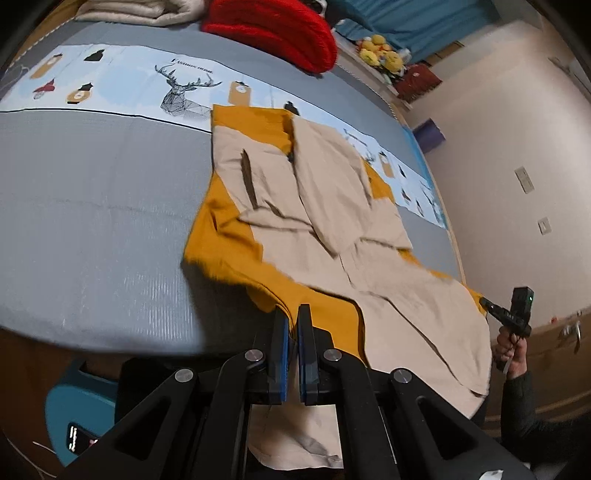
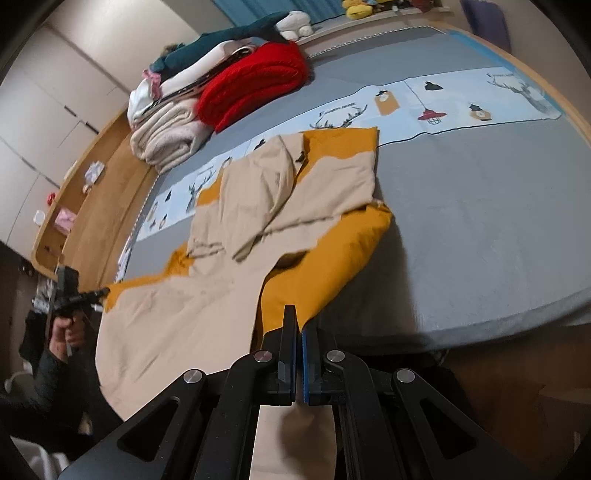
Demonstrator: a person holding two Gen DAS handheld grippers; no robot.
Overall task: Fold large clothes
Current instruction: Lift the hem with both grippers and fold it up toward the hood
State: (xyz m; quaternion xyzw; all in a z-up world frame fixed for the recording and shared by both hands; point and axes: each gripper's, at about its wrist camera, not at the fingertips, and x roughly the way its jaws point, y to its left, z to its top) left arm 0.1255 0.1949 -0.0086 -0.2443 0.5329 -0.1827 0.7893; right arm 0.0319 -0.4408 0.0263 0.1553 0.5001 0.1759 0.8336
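Mustard-beige garment [image 1: 314, 206] hem pinched in both tools, L [image 1: 294, 314] & R [image 2: 300, 314].

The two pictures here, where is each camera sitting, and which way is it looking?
Left wrist view: sits on the left gripper, looking down along its shut fingers at the mustard and beige garment on the grey bed; the person's other hand shows holding the right gripper.
Right wrist view: sits on the right gripper, facing the same garment; the left gripper shows at the left.
Shared: garment, bed, red knit, each other's gripper.
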